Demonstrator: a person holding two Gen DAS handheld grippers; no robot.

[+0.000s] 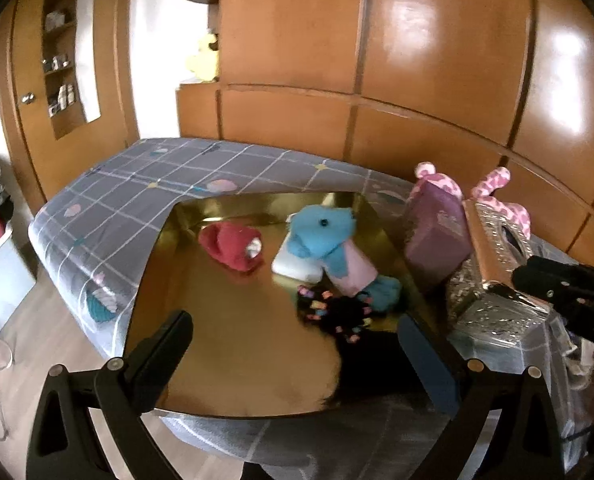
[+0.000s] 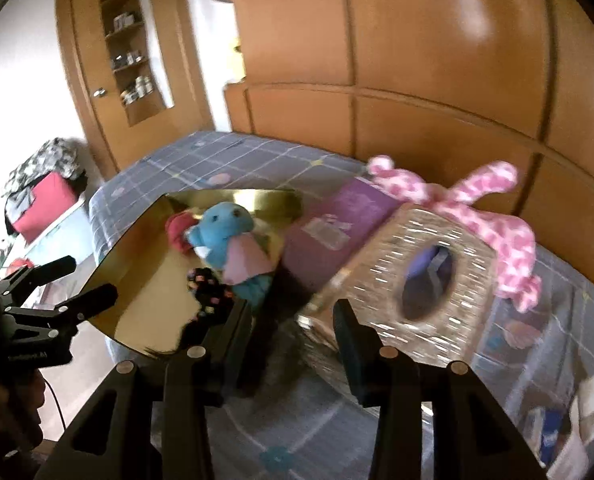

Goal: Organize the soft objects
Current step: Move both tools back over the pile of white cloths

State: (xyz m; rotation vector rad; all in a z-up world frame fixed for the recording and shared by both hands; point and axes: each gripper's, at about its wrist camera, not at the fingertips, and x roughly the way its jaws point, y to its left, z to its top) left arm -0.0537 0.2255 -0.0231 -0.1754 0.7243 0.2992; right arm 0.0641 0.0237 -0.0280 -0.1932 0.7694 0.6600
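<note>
A gold tray (image 1: 225, 340) lies on the bed and holds a blue plush toy (image 1: 325, 236), a red plush (image 1: 233, 246), a white soft block (image 1: 297, 270) and a black fuzzy thing with coloured beads (image 1: 337, 312). A pink spotted plush (image 2: 489, 216) lies behind the glittery box (image 2: 417, 280). My left gripper (image 1: 297, 356) is open and empty over the tray's near edge. My right gripper (image 2: 293, 332) is open and empty, just before the glittery box; it also shows in the left wrist view (image 1: 565, 292). The blue plush (image 2: 225, 232) also shows in the right wrist view.
A purple box (image 1: 437, 236) stands between the tray and the glittery box (image 1: 497, 280). The bed has a grey checked sheet (image 1: 145, 184). Wooden wardrobe panels (image 1: 377, 80) rise behind it. A red and white bin (image 2: 45, 208) stands on the floor at left.
</note>
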